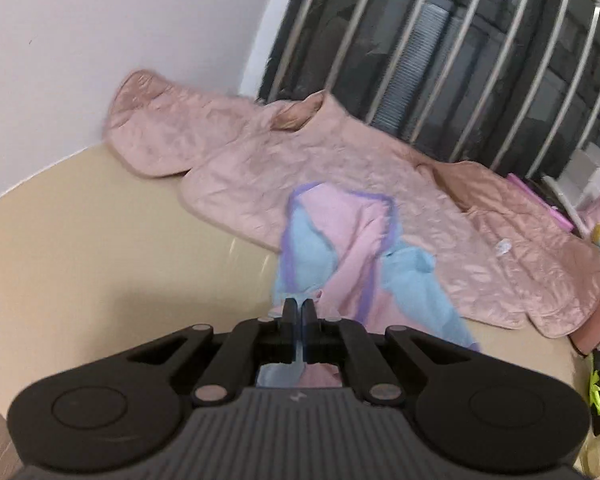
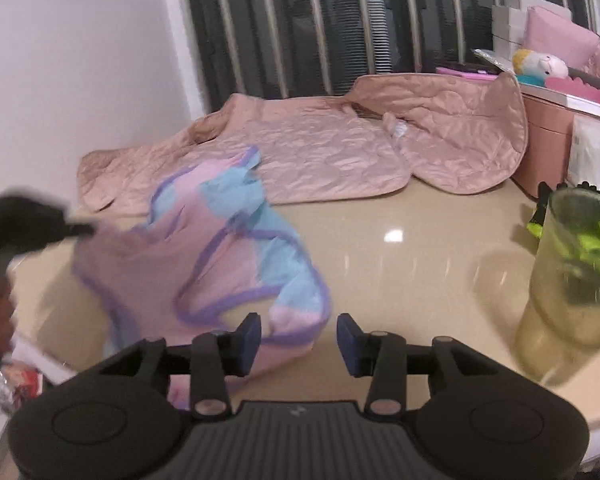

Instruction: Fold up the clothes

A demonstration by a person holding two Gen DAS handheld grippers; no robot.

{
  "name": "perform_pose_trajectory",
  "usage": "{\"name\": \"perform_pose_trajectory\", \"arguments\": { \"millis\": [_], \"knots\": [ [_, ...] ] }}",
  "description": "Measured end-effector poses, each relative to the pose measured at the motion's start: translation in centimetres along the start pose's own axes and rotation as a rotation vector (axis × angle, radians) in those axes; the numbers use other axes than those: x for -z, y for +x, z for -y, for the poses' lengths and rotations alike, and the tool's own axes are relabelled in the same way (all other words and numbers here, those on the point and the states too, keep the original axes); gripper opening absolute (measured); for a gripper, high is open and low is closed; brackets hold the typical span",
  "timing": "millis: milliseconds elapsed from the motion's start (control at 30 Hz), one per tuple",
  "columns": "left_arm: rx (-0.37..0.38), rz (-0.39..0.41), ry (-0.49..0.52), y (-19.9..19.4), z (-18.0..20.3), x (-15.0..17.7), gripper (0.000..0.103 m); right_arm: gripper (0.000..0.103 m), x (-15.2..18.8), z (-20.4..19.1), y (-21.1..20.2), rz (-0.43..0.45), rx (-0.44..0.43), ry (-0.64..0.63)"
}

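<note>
Where pink-blue garment (image 2: 204, 256) sprawls on beige bench (image 2: 412, 264), pink quilted blanket (image 2: 324, 152) lies behind. Translucent cup (image 2: 568, 280) at right holds green-black item. Left gripper (image 1: 299, 310) fingers pinched on garment edge. Right gripper (image 2: 299, 340) fingers part-open, empty, garment corner between.

Plain white wall (image 1: 100, 40) on the left. Dark window (image 2: 340, 20) behind pale vertical bars (image 1: 472, 80) across the far side, slatted blinds visible through the glass. Glossy beige tabletop (image 2: 400, 272) with a bright light reflection (image 2: 394, 236). Pink quilted blanket (image 2: 320, 152) spread along the far edge. Far right: pink storage box (image 2: 548, 140), white boxes (image 2: 512, 20), pink cushion (image 2: 560, 40), plush toy (image 2: 540, 64). Translucent cup (image 2: 568, 288) near right.
</note>
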State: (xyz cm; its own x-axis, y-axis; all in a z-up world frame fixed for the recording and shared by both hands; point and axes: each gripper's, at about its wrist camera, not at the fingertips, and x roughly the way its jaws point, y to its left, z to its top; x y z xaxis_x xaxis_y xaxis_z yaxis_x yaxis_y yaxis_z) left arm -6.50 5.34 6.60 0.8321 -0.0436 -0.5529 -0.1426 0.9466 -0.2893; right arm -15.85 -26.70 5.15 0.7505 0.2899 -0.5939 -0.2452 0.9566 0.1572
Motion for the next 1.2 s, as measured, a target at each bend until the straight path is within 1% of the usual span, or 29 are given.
{"name": "perform_pose_trajectory", "arguments": {
  "millis": [67,100,133,200,233,300,367,400,433,467,500,533,600,633,700,733,800,833,867,900,933,967,1000,1033,1100,1200],
  "knots": [
    [-0.022,0.005,0.028,-0.1,0.8,0.8,0.007,0.041,1.0,-1.6,-0.4,-0.006,-0.006,-0.048],
    [-0.043,-0.008,0.036,-0.1,1.0,1.2,0.014,0.041,1.4,-2.3,-0.3,-0.012,0.003,-0.061],
    [-0.057,-0.025,0.04,-0.2,0.9,1.6,0.025,0.041,1.7,-2.9,-0.2,-0.017,0.004,-0.07],
    [-0.063,-0.033,0.034,-1.2,0.2,2.5,0.039,0.041,1.7,-3.5,0.3,-0.03,-0.015,-0.07],
    [-0.066,-0.037,0.031,-1.7,-0.1,2.9,0.043,0.041,1.7,-3.8,0.6,-0.038,-0.026,-0.072],
    [-0.061,-0.045,0.034,-3.0,-0.7,3.8,0.047,0.04,1.7,-4.4,1.6,-0.061,-0.052,-0.076],
    [-0.029,-0.05,0.062,-4.8,-0.5,4.8,0.051,0.028,1.3,-5.0,2.7,-0.089,-0.083,-0.059],
    [-0.006,-0.04,0.088,-5.9,-0.2,5.4,0.056,0.007,0.9,-5.0,3.2,-0.099,-0.105,-0.039],
    [0.021,-0.014,0.114,-7.0,0.1,6.2,0.067,0.004,0.3,-4.7,3.6,-0.094,-0.145,0.007],
    [0.054,0.025,0.13,-7.9,0.2,7.1,0.075,0.004,-0.4,-4.2,3.9,-0.082,-0.194,0.068],
    [0.084,0.065,0.148,-8.9,0.4,8.0,0.085,0.003,-1.4,-3.8,4.4,-0.071,-0.231,0.118],
    [0.101,0.101,0.176,-9.8,0.6,9.1,0.085,0.003,-2.6,-3.5,5.0,-0.06,-0.263,0.163],
    [0.102,0.11,0.251,-10.6,1.8,10.7,0.085,0.003,-5.0,-2.9,6.2,-0.038,-0.326,0.252],
    [0.104,0.107,0.286,-10.9,2.6,11.3,0.085,0.003,-6.0,-2.9,6.8,-0.041,-0.35,0.273],
    [0.099,0.124,0.347,-10.8,4.3,12.0,0.085,0.003,-7.9,-3.0,8.1,-0.062,-0.39,0.291],
    [0.09,0.138,0.374,-10.5,5.1,12.2,0.086,0.006,-8.7,-3.2,8.7,-0.081,-0.403,0.292],
    [0.07,0.161,0.425,-10.0,6.7,12.5,0.089,0.008,-9.3,-3.6,9.3,-0.123,-0.416,0.277],
    [0.047,0.147,0.431,-9.1,7.4,12.1,0.089,0.01,-9.3,-3.6,9.2,-0.128,-0.411,0.266],
    [0.032,0.123,0.428,-8.0,7.9,11.6,0.089,0.012,-9.2,-3.6,8.8,-0.119,-0.397,0.254],
    [0.03,0.099,0.427,-6.9,8.3,11.3,0.088,0.024,-8.9,-3.5,8.1,-0.096,-0.376,0.236],
    [0.025,0.084,0.438,-5.9,8.7,11.1,0.081,0.039,-8.5,-3.4,7.2,-0.07,-0.353,0.214],
    [0.002,0.08,0.456,-5.1,8.8,11.1,0.077,0.043,-8.1,-3.1,6.5,-0.049,-0.323,0.194],
    [-0.017,0.076,0.473,-4.3,9.0,11.1,0.069,0.045,-7.6,-2.9,5.7,-0.03,-0.288,0.174],
    [-0.016,0.063,0.476,-4.0,8.8,11.1,0.068,0.045,-7.0,-2.6,5.0,-0.015,-0.251,0.143],
    [0.032,0.015,0.434,-3.8,7.5,11.0,0.069,0.045,-5.5,-1.9,3.5,0.011,-0.18,0.063],
    [0.073,-0.05,0.292,-3.6,4.8,9.9,0.072,0.045,-4.3,-1.3,2.6,0.028,-0.108,-0.068]
  ]
}}
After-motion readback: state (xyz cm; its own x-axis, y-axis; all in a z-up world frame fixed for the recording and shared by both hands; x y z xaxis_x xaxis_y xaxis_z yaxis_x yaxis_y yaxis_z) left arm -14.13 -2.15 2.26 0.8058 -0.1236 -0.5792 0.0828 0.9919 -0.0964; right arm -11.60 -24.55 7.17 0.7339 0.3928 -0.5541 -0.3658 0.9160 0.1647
